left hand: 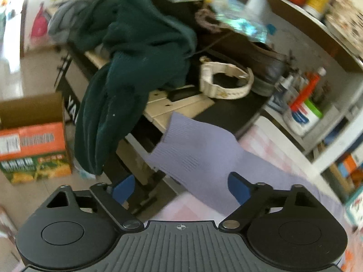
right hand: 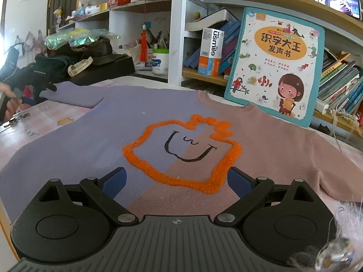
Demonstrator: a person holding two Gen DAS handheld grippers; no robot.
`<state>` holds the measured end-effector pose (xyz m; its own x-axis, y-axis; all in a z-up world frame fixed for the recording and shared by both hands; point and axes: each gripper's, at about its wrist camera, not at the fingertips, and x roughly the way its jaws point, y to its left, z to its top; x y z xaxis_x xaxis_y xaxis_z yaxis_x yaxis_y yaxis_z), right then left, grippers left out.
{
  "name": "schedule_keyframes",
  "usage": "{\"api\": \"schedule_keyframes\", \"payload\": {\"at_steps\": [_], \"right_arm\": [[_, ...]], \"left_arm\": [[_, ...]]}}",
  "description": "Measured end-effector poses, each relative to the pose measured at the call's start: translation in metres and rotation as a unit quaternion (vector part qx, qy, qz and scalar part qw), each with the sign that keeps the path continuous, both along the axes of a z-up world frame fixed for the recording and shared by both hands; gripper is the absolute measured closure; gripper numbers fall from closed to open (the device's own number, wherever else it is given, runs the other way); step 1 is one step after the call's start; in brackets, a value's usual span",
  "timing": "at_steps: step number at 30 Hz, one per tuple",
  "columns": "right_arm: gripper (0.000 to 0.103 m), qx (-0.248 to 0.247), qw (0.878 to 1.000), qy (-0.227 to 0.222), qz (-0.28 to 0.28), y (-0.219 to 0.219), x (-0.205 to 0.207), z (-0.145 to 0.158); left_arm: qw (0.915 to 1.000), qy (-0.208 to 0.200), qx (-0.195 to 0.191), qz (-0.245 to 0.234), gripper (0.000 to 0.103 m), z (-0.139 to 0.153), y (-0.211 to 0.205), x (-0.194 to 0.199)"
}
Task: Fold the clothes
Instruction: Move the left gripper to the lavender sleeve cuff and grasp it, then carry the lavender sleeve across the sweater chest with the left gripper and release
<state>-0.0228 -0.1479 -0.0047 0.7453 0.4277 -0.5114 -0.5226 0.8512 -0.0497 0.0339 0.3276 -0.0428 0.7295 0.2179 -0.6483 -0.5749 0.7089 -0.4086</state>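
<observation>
Sweater flat on the counter, both tools empty.
Your left hand-held gripper (left hand: 181, 187) gapes around the blurred lilac sleeve (left hand: 195, 149) at the counter's (right hand: 52, 117) left edge; your right hand-held gripper (right hand: 177, 181) hangs spread over the sweater (right hand: 95, 136), whose hem it hides.

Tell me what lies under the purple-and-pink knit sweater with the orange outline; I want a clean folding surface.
Under the purple-and-pink knit sweater shows a pink checked cloth with a star print, visible only around its edges. Anything beneath the sweater's middle is covered.
</observation>
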Motion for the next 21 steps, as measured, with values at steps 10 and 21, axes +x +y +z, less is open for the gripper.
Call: {"api": "schedule_keyframes", "payload": {"at_steps": [10,21], "right_arm": [[0.007,-0.017,1.0,-0.004,0.004,0.006,0.0,-0.001],[0.007,-0.003,1.0,-0.023,0.001,-0.002,-0.008,0.003]], "left_arm": [[0.9954,-0.072,-0.053,0.036,0.089,-0.009,0.005,-0.016],[0.9899,-0.137,0.011,-0.033,0.1,0.036,-0.032,-0.023]]}}
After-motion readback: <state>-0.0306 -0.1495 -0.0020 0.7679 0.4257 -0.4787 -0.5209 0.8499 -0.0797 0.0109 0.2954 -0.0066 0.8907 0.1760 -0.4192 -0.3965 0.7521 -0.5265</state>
